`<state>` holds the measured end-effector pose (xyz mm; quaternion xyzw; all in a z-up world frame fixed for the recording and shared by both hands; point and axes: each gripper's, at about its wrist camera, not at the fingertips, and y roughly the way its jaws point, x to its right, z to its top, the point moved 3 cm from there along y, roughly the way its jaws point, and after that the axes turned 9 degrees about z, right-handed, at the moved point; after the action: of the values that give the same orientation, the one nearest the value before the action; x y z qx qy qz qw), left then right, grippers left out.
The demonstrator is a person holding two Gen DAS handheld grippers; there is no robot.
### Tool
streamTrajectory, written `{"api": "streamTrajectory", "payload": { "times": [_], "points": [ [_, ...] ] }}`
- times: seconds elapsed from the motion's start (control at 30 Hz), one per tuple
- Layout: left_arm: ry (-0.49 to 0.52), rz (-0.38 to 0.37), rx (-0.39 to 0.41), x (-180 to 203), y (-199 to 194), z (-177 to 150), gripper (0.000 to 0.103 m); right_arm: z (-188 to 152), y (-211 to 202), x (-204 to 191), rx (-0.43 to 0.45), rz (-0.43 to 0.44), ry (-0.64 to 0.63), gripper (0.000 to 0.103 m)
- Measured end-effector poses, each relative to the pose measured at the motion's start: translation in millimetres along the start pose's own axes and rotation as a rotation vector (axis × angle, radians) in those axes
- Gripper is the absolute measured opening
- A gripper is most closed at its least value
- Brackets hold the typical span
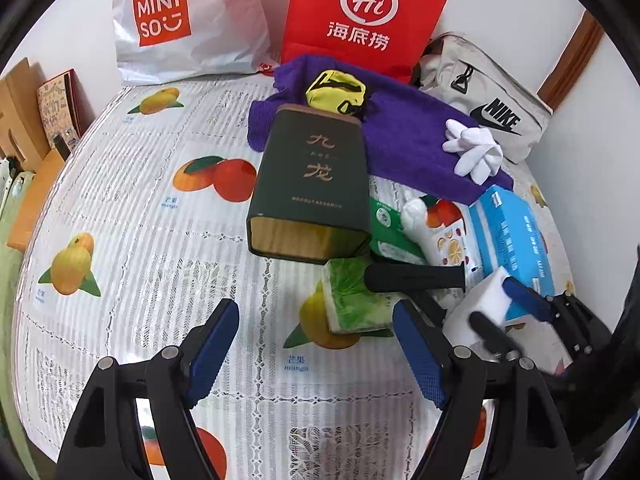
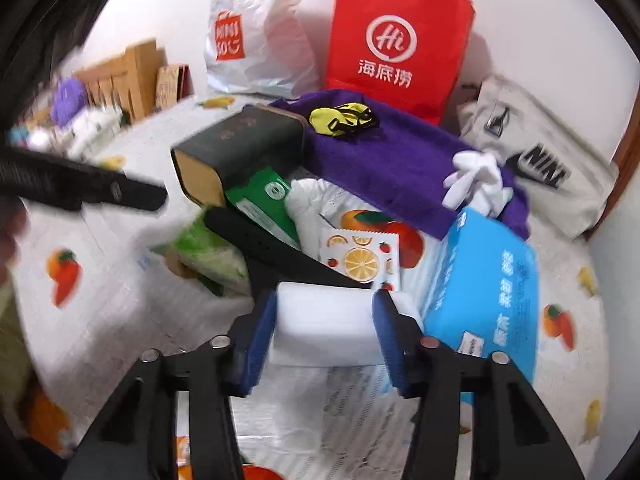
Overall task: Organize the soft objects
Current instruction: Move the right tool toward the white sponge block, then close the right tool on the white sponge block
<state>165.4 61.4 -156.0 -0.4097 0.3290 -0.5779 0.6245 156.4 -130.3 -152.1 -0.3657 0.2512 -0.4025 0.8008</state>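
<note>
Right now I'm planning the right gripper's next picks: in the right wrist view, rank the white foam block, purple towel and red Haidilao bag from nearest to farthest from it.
1. White foam block: between the right gripper's pads.
2. Purple towel: mid-table, beyond the clutter.
3. Red Haidilao bag: upright against the back wall.

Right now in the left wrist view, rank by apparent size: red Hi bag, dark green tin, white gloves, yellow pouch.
1. red Hi bag
2. dark green tin, nearer the camera, so the true order is unsure
3. white gloves and yellow pouch: look alike

tablecloth bare left, clutter right
</note>
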Motion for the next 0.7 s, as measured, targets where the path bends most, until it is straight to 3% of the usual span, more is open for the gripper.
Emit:
{"api": "streamTrajectory", "payload": {
  "times": [0.1, 0.33, 0.7],
  "points": [
    [0.002, -0.01, -0.012, 0.8, 5.4, -1.9, 0.078, 4.5, -8.7, 4.0, 0.018, 0.054, 0.04, 0.033],
    [0.018, -0.023, -0.027, 7.1, 12.4, -5.9, 0.078, 5.2, -22.0, 2.9, 0.034, 0.087, 0.056, 0.022],
    [0.027, -0.041, -0.031, 11.3, 12.6, -8.7, 0.078, 0.8, -59.0, -0.8, 0.094, 0.158, 0.093, 0.019]
  ]
}}
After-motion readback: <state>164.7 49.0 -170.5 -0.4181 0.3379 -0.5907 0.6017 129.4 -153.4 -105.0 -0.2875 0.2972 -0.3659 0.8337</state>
